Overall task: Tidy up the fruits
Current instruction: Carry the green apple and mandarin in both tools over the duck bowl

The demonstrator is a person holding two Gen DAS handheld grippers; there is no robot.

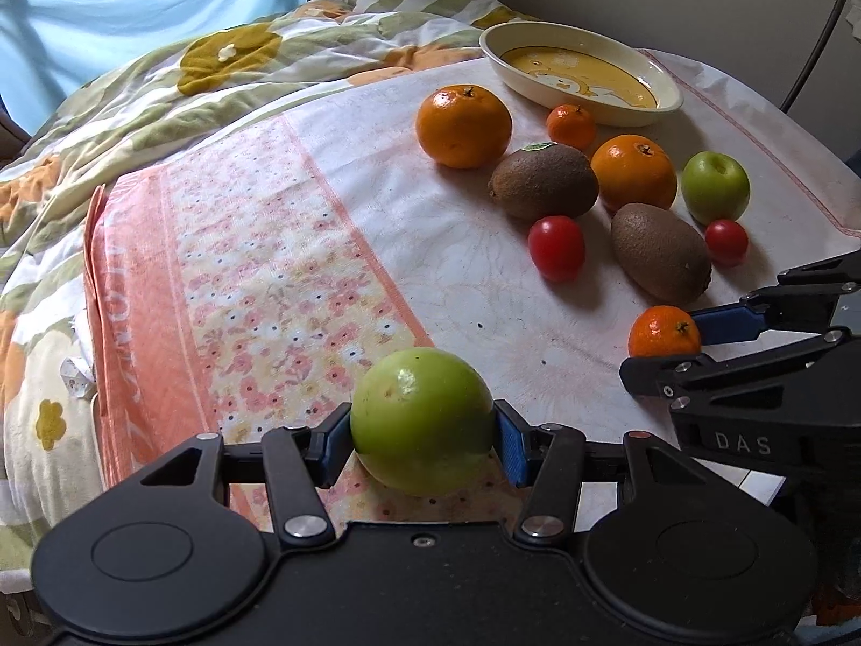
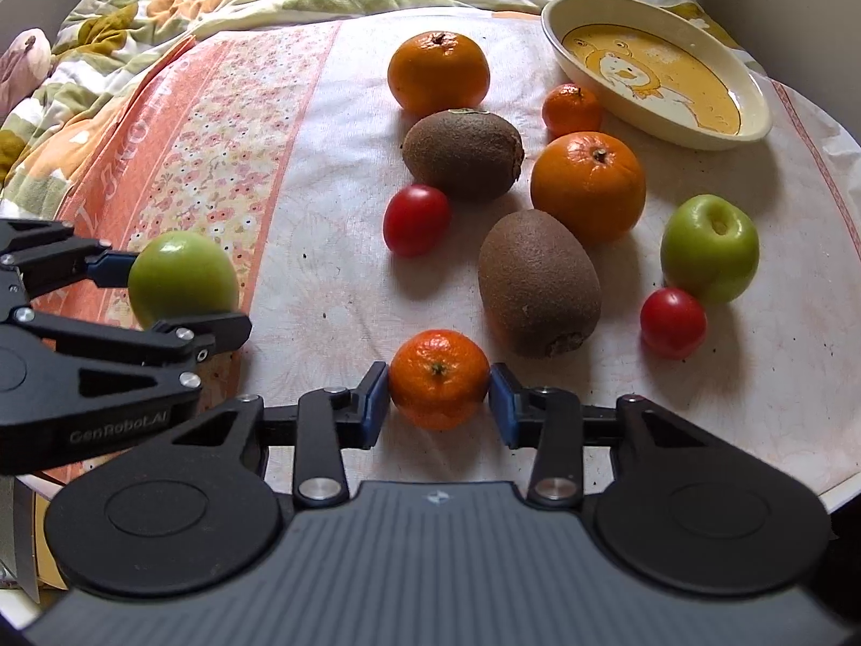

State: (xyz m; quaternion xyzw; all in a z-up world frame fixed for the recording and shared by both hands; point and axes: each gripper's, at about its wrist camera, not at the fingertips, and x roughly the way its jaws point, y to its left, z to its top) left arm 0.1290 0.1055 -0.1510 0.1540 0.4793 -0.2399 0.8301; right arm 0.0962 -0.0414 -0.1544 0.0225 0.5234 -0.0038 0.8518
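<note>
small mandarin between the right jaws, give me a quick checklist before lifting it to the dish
1. Small mandarin centred between the jaws of the right gripper: ok.
2. Pads pressing both sides: cannot tell; a slight gap shows on the right.
3. Yellow dish free of fruit: ok.
4. Near kiwi apart from the mandarin: ok.
5. Left gripper holding its green apple, off to the side: ok.

The green apple (image 1: 422,420) at 6 o'clock has smooth, glossy skin, while the kiwi (image 2: 540,282) at the centre looks matt and fuzzy. The mandarin (image 2: 438,377) is finely dimpled with a slight shine. At 1 o'clock the plate (image 2: 753,113) looks like glazed ceramic, resting on soft woven cloth (image 2: 333,280).
</note>
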